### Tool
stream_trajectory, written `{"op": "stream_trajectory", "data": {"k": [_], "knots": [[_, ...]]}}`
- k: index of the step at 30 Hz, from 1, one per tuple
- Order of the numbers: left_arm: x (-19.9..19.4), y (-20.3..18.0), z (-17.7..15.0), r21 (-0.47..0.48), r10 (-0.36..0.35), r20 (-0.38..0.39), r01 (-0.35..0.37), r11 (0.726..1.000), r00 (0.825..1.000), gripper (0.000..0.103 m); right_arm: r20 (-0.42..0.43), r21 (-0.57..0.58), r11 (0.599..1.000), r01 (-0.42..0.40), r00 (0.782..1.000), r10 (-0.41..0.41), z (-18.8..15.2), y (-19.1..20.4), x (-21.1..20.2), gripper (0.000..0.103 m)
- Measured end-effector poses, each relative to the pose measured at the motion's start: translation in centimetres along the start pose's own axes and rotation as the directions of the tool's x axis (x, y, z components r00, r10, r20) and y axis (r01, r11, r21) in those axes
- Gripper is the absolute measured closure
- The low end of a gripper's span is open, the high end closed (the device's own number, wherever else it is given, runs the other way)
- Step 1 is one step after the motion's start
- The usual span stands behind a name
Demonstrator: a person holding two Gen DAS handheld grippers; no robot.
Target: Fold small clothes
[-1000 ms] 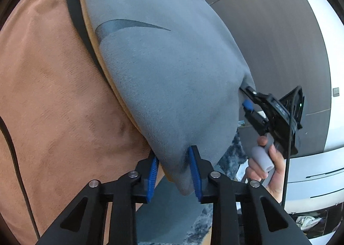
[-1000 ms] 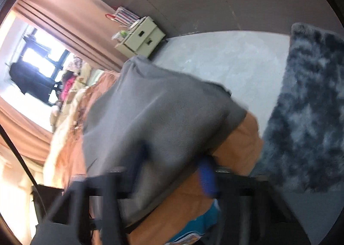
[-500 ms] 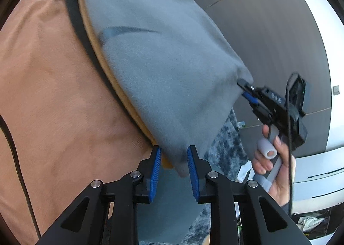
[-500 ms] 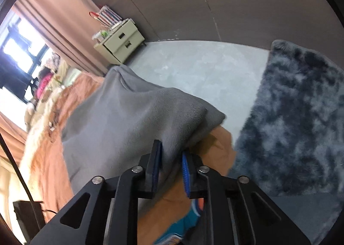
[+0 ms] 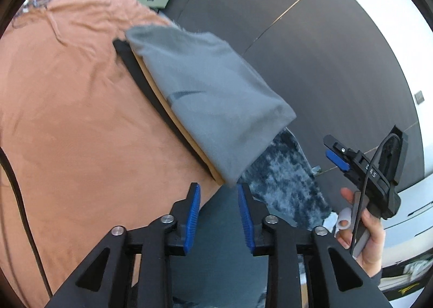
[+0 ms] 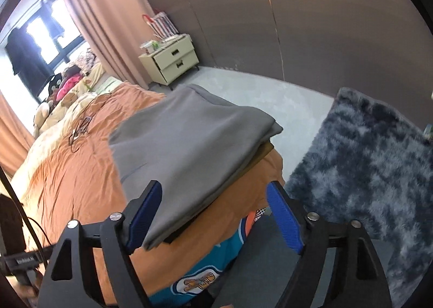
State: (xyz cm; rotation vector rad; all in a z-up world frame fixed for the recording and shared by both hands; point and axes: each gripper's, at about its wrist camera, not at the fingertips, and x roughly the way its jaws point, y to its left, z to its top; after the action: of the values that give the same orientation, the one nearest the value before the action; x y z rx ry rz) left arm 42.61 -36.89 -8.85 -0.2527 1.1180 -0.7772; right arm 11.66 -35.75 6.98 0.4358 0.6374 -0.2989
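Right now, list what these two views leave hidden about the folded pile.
- Garments under the grey garment: covered in both views; only a tan edge and a black edge show.
- Teal printed fabric: right wrist view, covered by the orange bedspread and cut off by the hand-held gripper.

Grey garment (image 6: 194,145): soft matt fleece. Bed cover (image 5: 67,118): matt orange cloth. Rug (image 6: 365,159): shaggy pile.
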Motion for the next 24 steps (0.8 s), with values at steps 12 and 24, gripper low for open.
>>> {"op": "stream_trajectory", "data": {"k": [12, 24], "knots": [[-10.4, 2.1, -4.2, 0.024, 0.107, 0.168, -0.113, 0.993, 0.980, 0.009, 0.107, -0.151, 0.988, 0.042, 0.994, -0.026, -7.2, 7.1, -6.8, 0.000], [-19.6, 4.5, -10.0, 0.027, 0.204, 0.303, -0.223, 0.975, 0.931, 0.002, 0.166, -0.224, 0.974, 0.019, 0.986, 0.019, -13.6, 10.7, -11.3, 0.000]]}}
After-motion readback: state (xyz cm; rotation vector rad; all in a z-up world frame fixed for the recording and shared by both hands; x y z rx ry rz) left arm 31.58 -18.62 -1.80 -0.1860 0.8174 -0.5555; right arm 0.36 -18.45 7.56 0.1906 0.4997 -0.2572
